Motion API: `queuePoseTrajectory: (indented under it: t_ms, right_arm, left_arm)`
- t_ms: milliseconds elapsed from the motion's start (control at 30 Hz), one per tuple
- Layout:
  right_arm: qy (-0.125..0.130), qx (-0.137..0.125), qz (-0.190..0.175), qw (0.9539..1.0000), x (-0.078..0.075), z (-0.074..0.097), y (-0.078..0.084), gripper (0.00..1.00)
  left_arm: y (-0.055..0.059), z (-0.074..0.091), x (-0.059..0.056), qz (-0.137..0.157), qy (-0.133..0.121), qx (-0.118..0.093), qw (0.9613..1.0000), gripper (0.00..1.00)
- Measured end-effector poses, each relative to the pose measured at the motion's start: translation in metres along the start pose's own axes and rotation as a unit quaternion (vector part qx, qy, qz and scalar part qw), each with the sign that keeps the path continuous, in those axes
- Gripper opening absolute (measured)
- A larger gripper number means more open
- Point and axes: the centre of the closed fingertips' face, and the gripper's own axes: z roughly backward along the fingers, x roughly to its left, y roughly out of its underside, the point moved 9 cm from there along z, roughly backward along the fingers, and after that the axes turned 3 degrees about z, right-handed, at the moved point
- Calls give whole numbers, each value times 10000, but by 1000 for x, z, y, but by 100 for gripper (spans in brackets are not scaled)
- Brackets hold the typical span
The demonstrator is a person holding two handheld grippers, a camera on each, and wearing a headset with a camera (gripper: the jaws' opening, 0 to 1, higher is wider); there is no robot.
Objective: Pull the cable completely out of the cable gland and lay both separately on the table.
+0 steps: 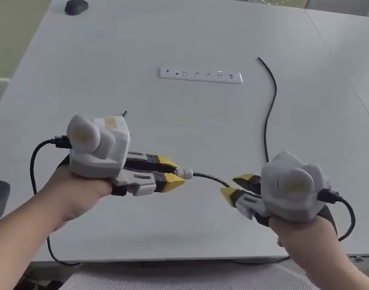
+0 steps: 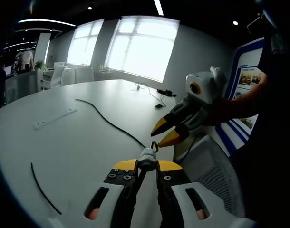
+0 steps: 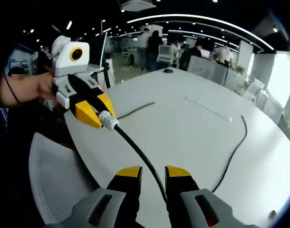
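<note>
My left gripper [image 1: 178,173] is shut on the small white cable gland [image 1: 186,174], which sticks out past its yellow tips; the left gripper view shows the gland [image 2: 147,159] pinched between the jaws. A black cable [image 1: 269,103] leaves the gland, runs right and curves away across the table. My right gripper [image 1: 231,185] stands open, its jaws on either side of the cable [image 3: 135,145] a short way from the gland [image 3: 108,120]. Both are held just above the table's near edge.
A white power strip [image 1: 200,75] lies across the middle of the grey table [image 1: 142,36], with a dark mouse [image 1: 76,6] at the far left. A short loose black wire [image 2: 43,190] lies on the table. A mesh chair seat [image 3: 59,190] sits below the near edge.
</note>
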Motion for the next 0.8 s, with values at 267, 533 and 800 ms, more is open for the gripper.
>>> queuePoseTrajectory:
  t_ms: [267,533,800]
  right_arm:
    - [-226,-11,1265,9917,23,-10,-28,14]
    - [-254,-14,1695,9852,29,-18,-38,10]
    - [-313,29,1799,9832,29,-21,-38,3]
  left_arm:
    - [0,0,0,-13,-13,33,10000,15]
    - [-1,-2,-2,-45,17,60,10000,15]
    - [-3,-4,0,-69,-17,34,10000,15]
